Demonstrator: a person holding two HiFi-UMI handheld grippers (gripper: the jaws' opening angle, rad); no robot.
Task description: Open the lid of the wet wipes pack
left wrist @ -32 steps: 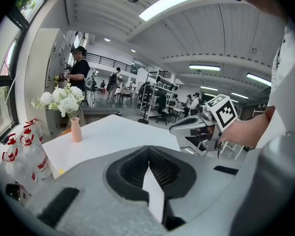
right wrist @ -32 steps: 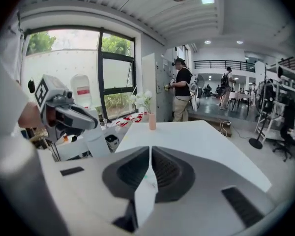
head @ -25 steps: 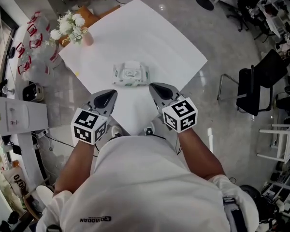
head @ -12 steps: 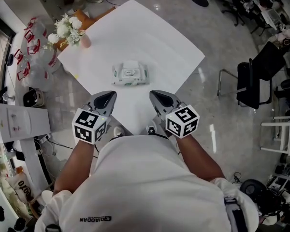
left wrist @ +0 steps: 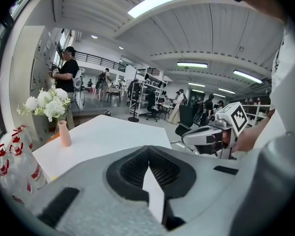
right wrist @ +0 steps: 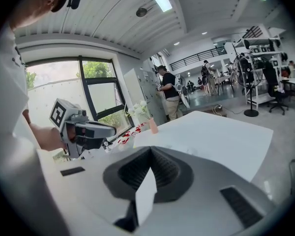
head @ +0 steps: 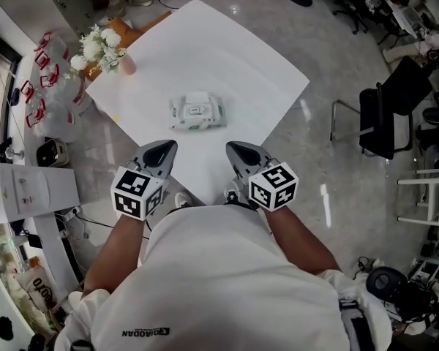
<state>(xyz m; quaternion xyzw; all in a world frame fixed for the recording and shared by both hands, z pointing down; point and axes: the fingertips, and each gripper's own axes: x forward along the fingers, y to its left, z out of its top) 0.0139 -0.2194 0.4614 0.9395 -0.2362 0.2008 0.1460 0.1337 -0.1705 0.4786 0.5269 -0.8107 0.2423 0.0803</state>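
The wet wipes pack (head: 196, 113) lies flat in the middle of the white square table (head: 227, 57), its white lid facing up and down flat. My left gripper (head: 163, 148) and my right gripper (head: 235, 151) hover side by side over the table's near corner, both short of the pack and touching nothing. Each has its jaws closed to a point with nothing between them. In the left gripper view my left gripper (left wrist: 148, 149) hides the pack, and the right gripper (left wrist: 206, 134) shows to the side. The right gripper view shows my right gripper (right wrist: 150, 151) and the left gripper (right wrist: 88, 129).
A pink vase of white flowers (head: 102, 46) stands at the table's far left corner. Plastic bags with red print (head: 47, 79) and a white cabinet (head: 29, 189) sit on the floor at left. A black chair (head: 380, 123) is at right. People stand far off in the room.
The right gripper has drawn back slightly toward the body. The left gripper and the pack have stayed where they were.
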